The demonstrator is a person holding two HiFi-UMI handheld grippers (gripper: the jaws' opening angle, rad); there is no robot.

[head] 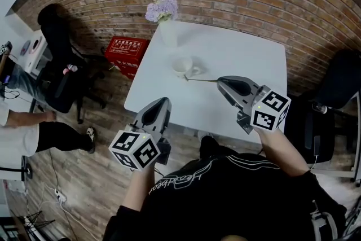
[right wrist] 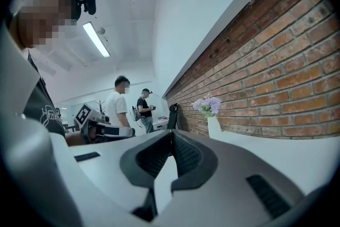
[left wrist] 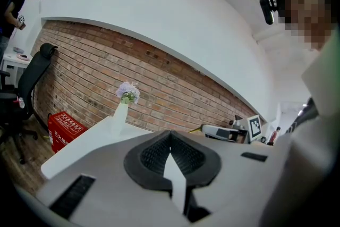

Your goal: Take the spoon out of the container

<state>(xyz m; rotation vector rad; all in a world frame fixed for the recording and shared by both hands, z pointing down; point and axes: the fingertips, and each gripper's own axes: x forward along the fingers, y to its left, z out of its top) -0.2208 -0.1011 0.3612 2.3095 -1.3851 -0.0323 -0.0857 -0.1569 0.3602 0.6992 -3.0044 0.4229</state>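
A white cup [head: 181,66] stands on the white table [head: 242,53]. A thin metal spoon [head: 201,80] stretches from the cup's near side, outside its rim, to my right gripper [head: 219,81], whose shut jaws meet the handle's end. In the right gripper view the jaws [right wrist: 171,131] are shut and hide the spoon. My left gripper [head: 163,100] hovers shut by the table's front edge, holding nothing; its own view shows the closed jaws [left wrist: 170,133] and the right gripper [left wrist: 226,132] beyond.
A white vase [head: 167,31] with purple flowers [head: 162,8] stands at the table's far left. A red crate [head: 126,52] and a black chair [head: 59,59] sit on the floor to the left, another chair [head: 338,99] to the right. Two people [right wrist: 118,103] stand far off.
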